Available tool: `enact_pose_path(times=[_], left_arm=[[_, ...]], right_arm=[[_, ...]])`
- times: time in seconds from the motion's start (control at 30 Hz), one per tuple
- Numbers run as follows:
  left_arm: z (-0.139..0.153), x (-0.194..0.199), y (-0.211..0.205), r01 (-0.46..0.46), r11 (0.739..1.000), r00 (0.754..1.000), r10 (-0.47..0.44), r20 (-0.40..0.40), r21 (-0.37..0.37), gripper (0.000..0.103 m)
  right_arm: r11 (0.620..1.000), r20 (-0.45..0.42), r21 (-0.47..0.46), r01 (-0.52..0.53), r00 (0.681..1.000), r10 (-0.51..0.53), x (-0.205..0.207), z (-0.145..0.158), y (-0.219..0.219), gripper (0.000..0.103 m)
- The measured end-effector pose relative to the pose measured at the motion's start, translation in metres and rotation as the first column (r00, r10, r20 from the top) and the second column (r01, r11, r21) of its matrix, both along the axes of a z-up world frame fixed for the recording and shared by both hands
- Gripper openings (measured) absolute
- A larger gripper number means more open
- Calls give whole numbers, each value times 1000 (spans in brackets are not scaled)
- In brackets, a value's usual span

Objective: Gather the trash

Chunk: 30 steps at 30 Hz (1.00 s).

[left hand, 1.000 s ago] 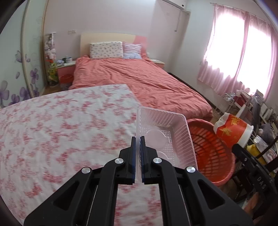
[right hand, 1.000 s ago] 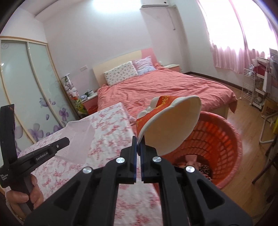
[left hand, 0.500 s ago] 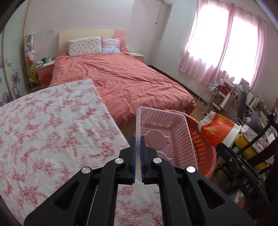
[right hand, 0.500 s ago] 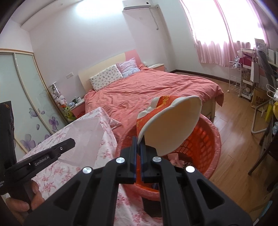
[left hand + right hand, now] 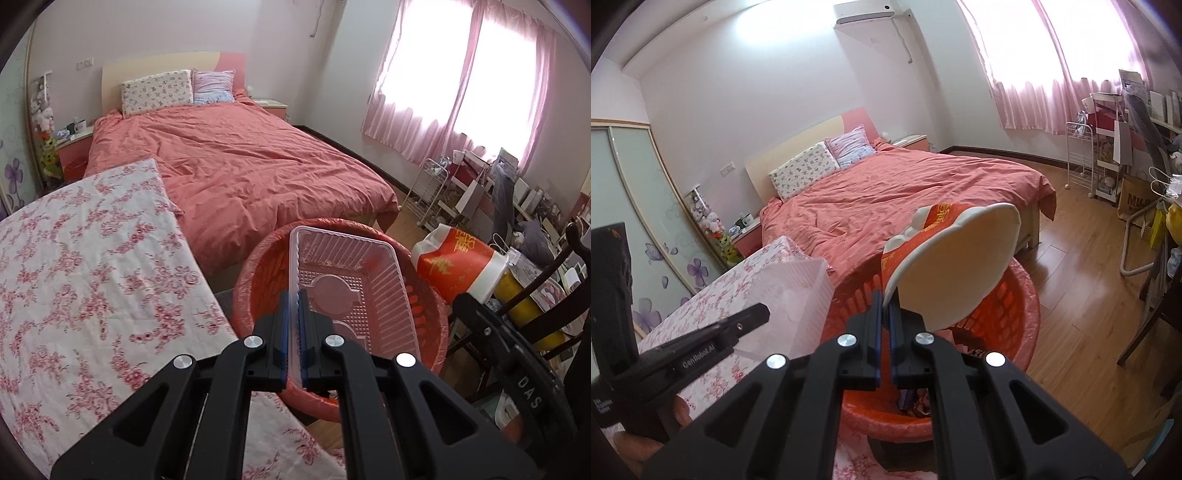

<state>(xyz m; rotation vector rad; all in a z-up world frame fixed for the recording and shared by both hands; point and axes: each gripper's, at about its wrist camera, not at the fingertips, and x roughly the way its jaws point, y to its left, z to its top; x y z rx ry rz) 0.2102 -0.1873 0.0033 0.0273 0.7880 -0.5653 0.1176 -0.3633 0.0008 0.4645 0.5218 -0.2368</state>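
A clear plastic tray (image 5: 343, 291) is pinched by its near rim between the closed jaws of the left gripper (image 5: 293, 332). The tray is held above the red basket (image 5: 258, 280), and its ribbed bottom is seen through from the left wrist view. In the right wrist view the same tray (image 5: 798, 291) is seen at the left, over the edge of the basket (image 5: 1015, 317), with the left gripper (image 5: 738, 325) below it and part of a hand (image 5: 639, 443) on the handle.

The rim of a red and white paper bowl (image 5: 953, 273) is clamped between the closed jaws of the right gripper (image 5: 885, 325). The bowl is tilted, so that its white inside is turned toward the camera, and it is held over the basket. In the left wrist view the bowl (image 5: 458, 269) is seen on its side, just beside the basket at the right, with the right gripper (image 5: 517, 365) under it.

Some small pieces of rubbish (image 5: 916, 402) are already lying at the bottom of the basket. The basket stands on the wooden floor (image 5: 1082, 295), between a table covered with a flowered cloth (image 5: 92, 266) and a bed with a red cover (image 5: 251, 162).
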Motion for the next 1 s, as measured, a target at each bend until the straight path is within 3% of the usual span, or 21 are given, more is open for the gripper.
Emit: enact_pose_path(times=[0.23,0.33,0.4,0.67,0.93,1.0], left_arm=[[-10,6,-14,16,1000,999,-16,-31,13,4],[-15,8,-15,14,1000,999,-13,-47,20,19],[-16,8,-15,2,1000,999,-1,-38,31,35],[-9,6,15,-58,998,998,59,-26,40,38],[20,-33,76,-137,990,985,135,110,14,72],[26,-50,93,-155,988,978,154,140,-1,80]], right_arm=[[1000,3,21,3,1000,-3,9,-1,-13,9],[999,-1,41,6,1000,-6,13,-5,-16,15],[999,-5,52,5,1000,-5,15,-6,-18,17],[999,-10,19,44,999,-44,-3,-2,-17,35],[995,54,-100,28,998,-23,-45,25,17,81],[992,75,-124,19,997,-10,-59,31,32,88]])
